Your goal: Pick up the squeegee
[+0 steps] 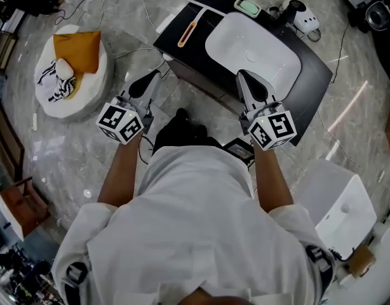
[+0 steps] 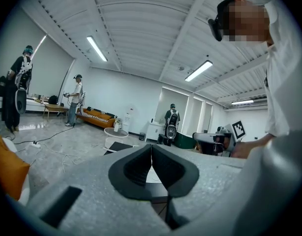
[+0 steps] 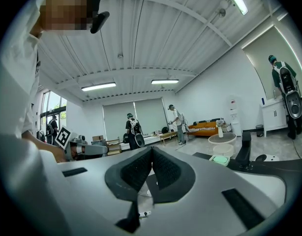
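The squeegee [image 1: 186,34], with an orange handle, lies flat on the black counter [image 1: 312,75] near its left corner. It is just left of the white basin [image 1: 253,53] set into the counter, and nothing touches it. A green soap dish [image 1: 248,6] sits by the far edge, with a dark tap [image 1: 288,9] just to its right. Both grippers are at the counter's near side, well apart from the squeegee. The left gripper [image 1: 154,76] has its jaws pressed together with nothing between them. The right gripper [image 1: 243,76] is likewise closed and empty, its tip by the near edge in front of the basin. On the floor to the left, a round white stool [image 1: 87,97] carries an orange cushion [image 1: 77,48].
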A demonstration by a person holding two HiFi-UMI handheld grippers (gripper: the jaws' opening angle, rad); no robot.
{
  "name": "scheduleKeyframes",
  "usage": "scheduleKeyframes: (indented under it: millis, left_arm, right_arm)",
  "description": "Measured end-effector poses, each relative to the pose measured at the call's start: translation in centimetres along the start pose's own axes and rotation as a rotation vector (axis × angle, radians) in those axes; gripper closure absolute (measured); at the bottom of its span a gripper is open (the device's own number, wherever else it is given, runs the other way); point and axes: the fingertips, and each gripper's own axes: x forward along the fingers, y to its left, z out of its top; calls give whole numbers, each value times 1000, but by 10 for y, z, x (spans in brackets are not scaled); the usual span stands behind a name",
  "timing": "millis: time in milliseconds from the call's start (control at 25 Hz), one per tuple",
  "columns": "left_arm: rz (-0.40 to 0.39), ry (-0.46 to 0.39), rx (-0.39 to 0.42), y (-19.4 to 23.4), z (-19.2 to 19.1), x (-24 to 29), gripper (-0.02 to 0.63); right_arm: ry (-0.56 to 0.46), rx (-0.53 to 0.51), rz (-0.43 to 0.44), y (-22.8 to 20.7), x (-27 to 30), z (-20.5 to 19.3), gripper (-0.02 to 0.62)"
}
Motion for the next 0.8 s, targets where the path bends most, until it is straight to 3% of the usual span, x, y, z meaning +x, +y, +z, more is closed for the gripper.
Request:
scheduleKeyframes:
  millis: [520,800]
  left_arm:
    - [-90,47,-4,94,20,105,589]
    - [-138,130,1,150,26,159,589]
  right_arm:
    - [32,-1,-92,-68,93,10,581]
    - [44,-12,-160,-95,144,23,581]
